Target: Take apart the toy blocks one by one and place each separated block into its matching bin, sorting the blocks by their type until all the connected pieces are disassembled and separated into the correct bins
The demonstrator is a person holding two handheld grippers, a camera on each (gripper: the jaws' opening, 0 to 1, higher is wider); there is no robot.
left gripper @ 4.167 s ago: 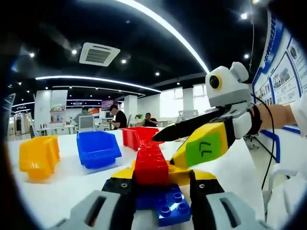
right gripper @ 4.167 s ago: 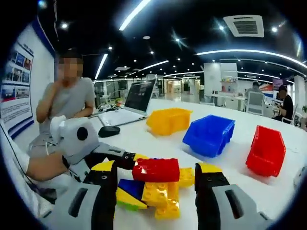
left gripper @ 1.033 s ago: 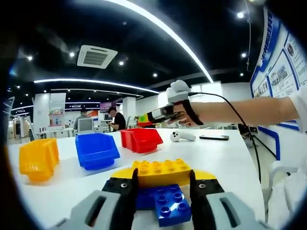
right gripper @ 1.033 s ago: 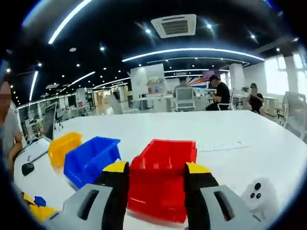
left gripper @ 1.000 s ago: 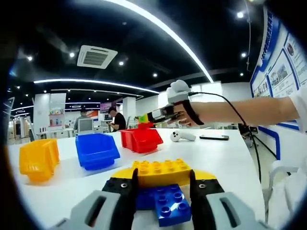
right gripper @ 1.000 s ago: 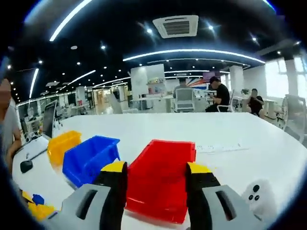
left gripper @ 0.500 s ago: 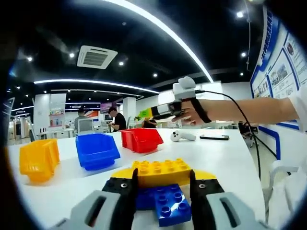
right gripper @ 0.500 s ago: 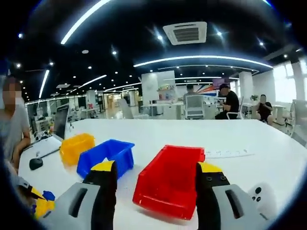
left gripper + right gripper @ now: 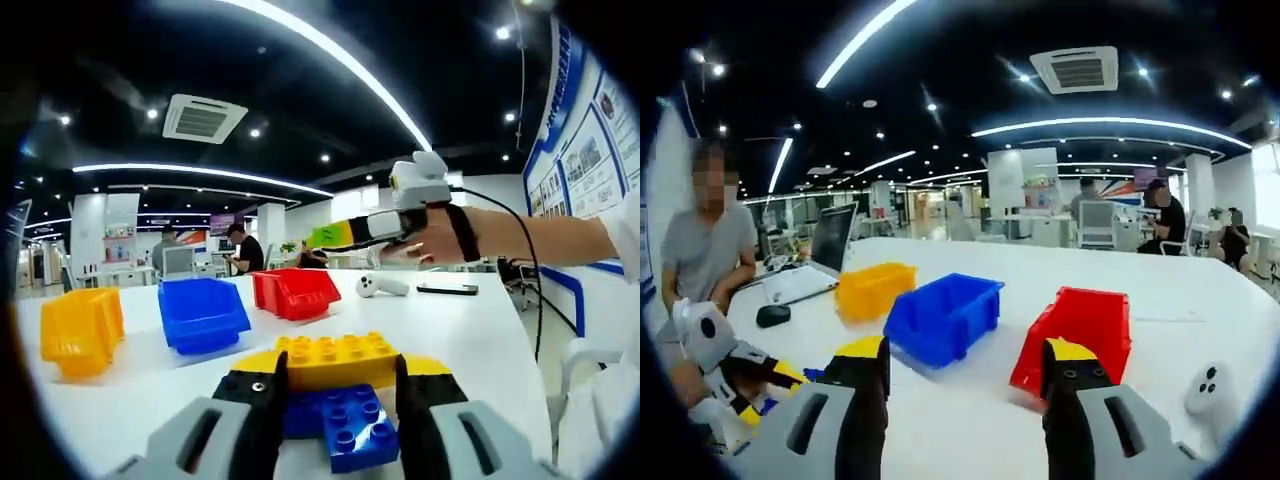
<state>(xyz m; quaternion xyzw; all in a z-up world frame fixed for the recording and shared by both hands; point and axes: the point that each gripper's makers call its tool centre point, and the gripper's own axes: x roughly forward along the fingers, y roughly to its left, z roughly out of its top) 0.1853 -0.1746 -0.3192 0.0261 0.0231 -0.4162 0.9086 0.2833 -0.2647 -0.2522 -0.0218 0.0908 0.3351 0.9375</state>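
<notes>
My left gripper [image 9: 333, 395] is shut on a block cluster just above the white table [image 9: 470, 345]. A long yellow block [image 9: 335, 358] lies across the jaws, with a blue block [image 9: 352, 428] under it. My right gripper [image 9: 965, 375] is open with nothing between its fingers, hovering in front of the red bin [image 9: 1080, 325]. In the left gripper view the right gripper [image 9: 322, 237] hangs in a hand above and right of the red bin [image 9: 293, 291]. The left gripper [image 9: 760, 375] and its cluster [image 9: 780, 385] sit at the far left of the right gripper view.
The yellow bin [image 9: 80, 330] and blue bin [image 9: 203, 312] stand left of the red one. A white controller [image 9: 380, 285] and a phone [image 9: 447, 288] lie beyond. A laptop [image 9: 820, 262] and mouse [image 9: 770, 315] sit by a seated person [image 9: 710, 250].
The right gripper pulled the red block off the cluster, let it fall into the red bin, then lifted and drew back from the bin. The left gripper has stayed put.
</notes>
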